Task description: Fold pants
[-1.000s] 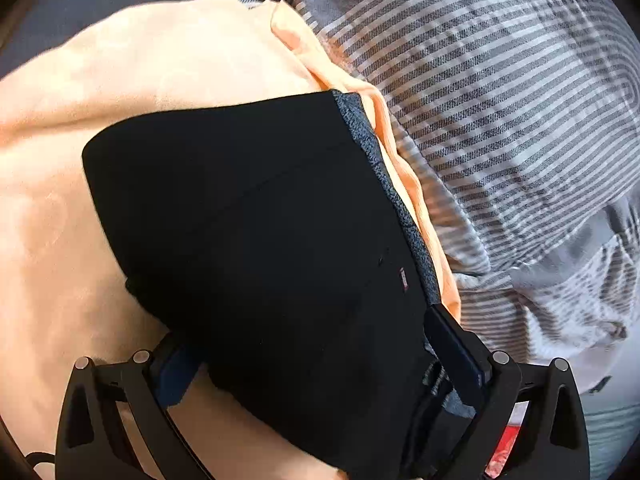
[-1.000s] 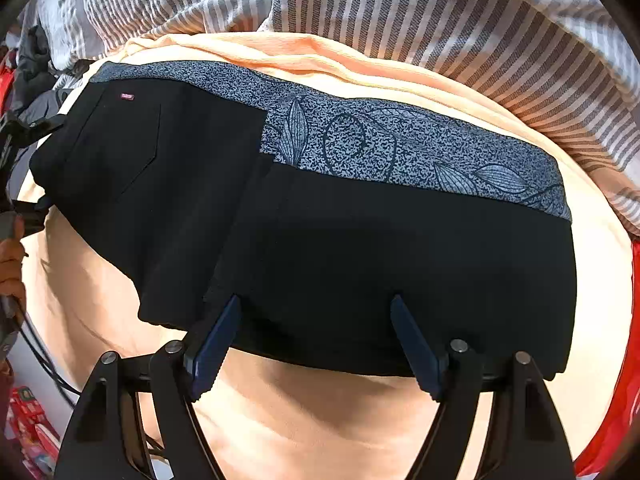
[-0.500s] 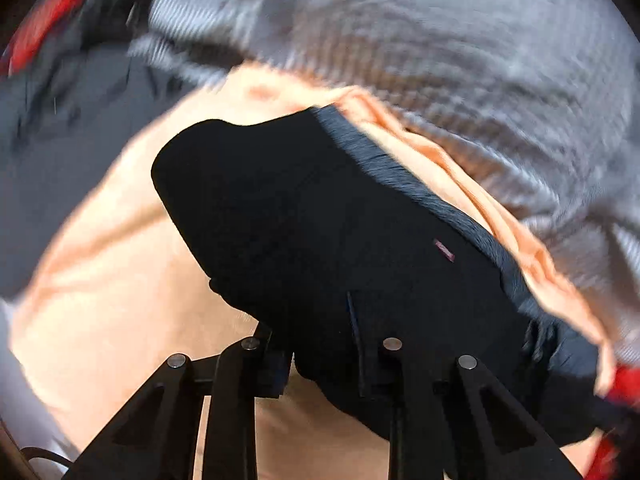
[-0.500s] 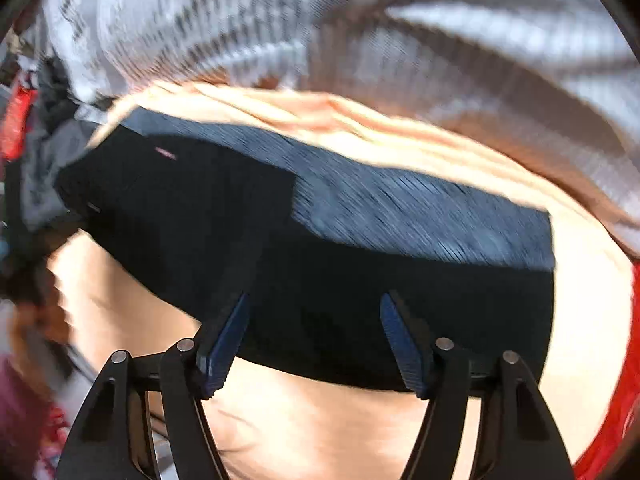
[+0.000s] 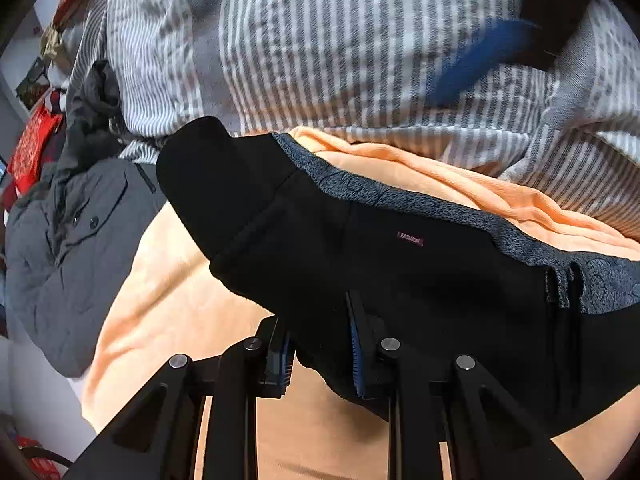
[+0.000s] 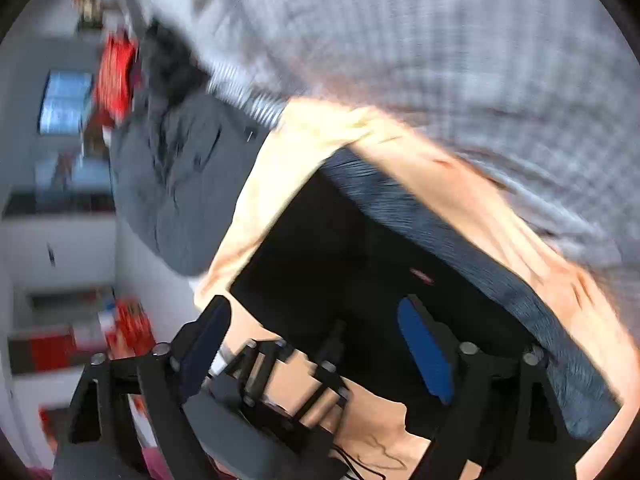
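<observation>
The black fabric pants [image 5: 400, 264] with grey patterned waistband lie on the orange blanket [image 5: 168, 304]. Left gripper [image 5: 320, 344] is clamped on their near edge; right gripper [image 6: 320, 344] hovers spread. Next: carry the fold across.

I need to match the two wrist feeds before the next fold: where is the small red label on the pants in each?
Left wrist view: the red label sits just right of centre, on the black pants below the grey patterned waistband.
Right wrist view: label right of centre, blurred, above the blue pad.
Shared landmark: that waistband against the orange blanket.
</observation>
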Demonstrator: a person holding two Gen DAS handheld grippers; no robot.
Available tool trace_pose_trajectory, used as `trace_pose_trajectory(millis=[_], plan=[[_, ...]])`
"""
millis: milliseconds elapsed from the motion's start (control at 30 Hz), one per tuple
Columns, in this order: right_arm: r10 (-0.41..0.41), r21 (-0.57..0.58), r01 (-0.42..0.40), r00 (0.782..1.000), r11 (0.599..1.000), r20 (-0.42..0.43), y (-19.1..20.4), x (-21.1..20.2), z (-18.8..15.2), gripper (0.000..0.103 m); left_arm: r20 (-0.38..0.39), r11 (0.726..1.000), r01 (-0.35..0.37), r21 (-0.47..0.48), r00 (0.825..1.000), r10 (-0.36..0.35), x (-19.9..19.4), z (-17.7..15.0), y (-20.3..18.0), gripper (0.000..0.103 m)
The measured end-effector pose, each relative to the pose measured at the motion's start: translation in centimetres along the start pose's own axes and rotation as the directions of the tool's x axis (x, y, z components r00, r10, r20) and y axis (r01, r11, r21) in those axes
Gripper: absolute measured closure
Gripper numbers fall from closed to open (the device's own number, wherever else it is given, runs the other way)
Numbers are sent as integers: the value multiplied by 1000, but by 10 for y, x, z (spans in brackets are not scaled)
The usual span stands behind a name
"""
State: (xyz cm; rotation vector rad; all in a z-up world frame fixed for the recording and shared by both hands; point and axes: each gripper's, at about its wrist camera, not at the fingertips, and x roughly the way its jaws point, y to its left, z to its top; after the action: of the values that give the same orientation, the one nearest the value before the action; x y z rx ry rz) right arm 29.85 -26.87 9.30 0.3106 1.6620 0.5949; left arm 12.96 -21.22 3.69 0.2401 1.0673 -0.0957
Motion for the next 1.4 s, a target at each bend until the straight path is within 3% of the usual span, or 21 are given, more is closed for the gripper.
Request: trace_pose_trajectory(millis=[133, 267, 333, 367, 433, 633, 800, 1100, 1267, 1400], plan=[[-82, -120, 65, 987, 991, -139, 36, 40, 20, 9, 24, 999, -19, 43, 1000, 18, -3, -1, -8, 79], [-192, -194, 145, 949, 970, -250, 48, 77, 29, 10, 49, 996, -29, 78, 998, 25, -8, -3, -14, 79], [-245, -198, 197, 935, 960, -257, 41, 86, 27, 33, 54, 996, -31, 88, 998, 27, -9, -3, -15, 79], [-256, -188, 212, 934, 959, -251, 34, 86, 25, 67, 51, 996, -29, 89, 998, 25, -9, -2, -15, 79], [-216, -153, 186, 955, 970, -203, 25, 78, 21, 81, 44, 995, -22, 95, 999, 18, -8, -2, -17, 79], [-62, -73, 61, 998, 995, -17, -7, 27, -19, 84, 105, 984, -17, 178, 994, -2, -33, -3, -34, 79], [88, 7, -89, 988, 996, 130, -38, -21, -60, 84, 155, 965, -1, 261, 987, -41, -63, 0, -61, 79], [222, 83, -272, 898, 959, 379, -102, -99, -163, 84, 176, 900, 82, 428, 969, -172, -122, 3, -128, 79], [244, 146, -364, 822, 920, 514, -159, -134, -235, 84, 145, 845, 144, 515, 957, -251, -148, -2, -181, 79], [246, 179, -422, 768, 889, 591, -200, -144, -291, 84, 121, 777, 166, 607, 947, -297, -159, -19, -228, 79]])
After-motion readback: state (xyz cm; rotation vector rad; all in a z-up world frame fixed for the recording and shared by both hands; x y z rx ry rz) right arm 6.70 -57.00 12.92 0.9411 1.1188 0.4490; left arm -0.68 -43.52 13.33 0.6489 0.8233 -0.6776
